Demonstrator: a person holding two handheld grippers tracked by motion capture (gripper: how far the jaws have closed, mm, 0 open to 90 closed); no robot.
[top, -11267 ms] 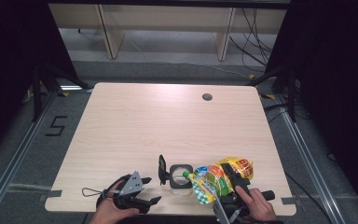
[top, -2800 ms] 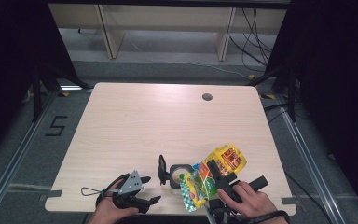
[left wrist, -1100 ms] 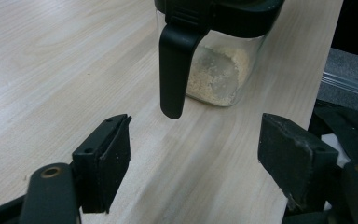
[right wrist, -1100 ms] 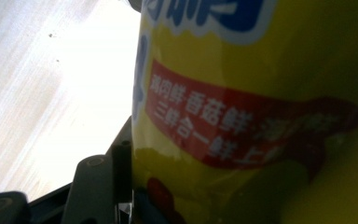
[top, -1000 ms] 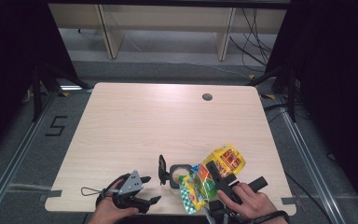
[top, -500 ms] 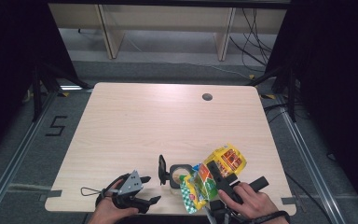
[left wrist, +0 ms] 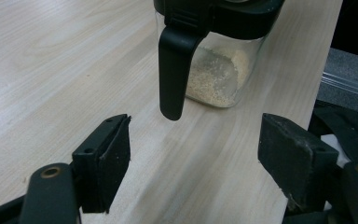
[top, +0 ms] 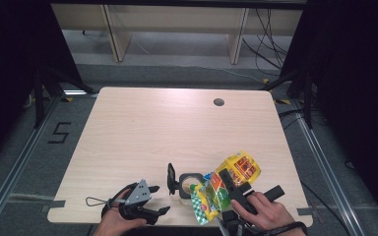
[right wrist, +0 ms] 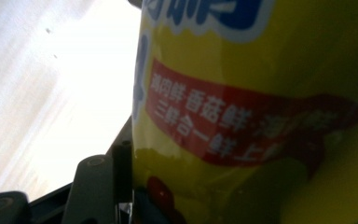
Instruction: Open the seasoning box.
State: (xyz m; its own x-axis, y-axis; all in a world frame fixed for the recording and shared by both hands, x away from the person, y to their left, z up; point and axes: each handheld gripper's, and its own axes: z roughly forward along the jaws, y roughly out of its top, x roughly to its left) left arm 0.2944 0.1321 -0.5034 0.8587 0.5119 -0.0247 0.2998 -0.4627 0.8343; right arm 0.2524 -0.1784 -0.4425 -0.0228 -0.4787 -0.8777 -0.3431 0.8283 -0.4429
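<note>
At the near edge of the table point(top: 142, 132), left of the glass jar point(top: 189, 183), the left gripper point(top: 153, 199) rests in the person's left hand point(top: 115, 221), with its grey three-cornered plate up and its jaws pointing towards the jar. Seen from the left gripper view, its two black jaws stand wide apart with nothing between them, and the left gripper point(left wrist: 193, 156) is released. Just ahead of those jaws stands the glass jar point(left wrist: 216, 70), upright on the wood, with pale grains heaped in its bottom and a black lid whose long black handle point(left wrist: 175, 70) hangs down its side.

Right of the jar, and touching or overlapping its rim in the high view, a yellow seasoning pouch point(top: 226, 184) is held tilted above the jar. The right gripper point(top: 231, 189), in the person's right hand point(top: 266, 214), is clenched on that pouch. From the right gripper view the pouch point(right wrist: 261, 107) presses against the left pad point(right wrist: 121, 177), its red band of print close to the lens.
</note>
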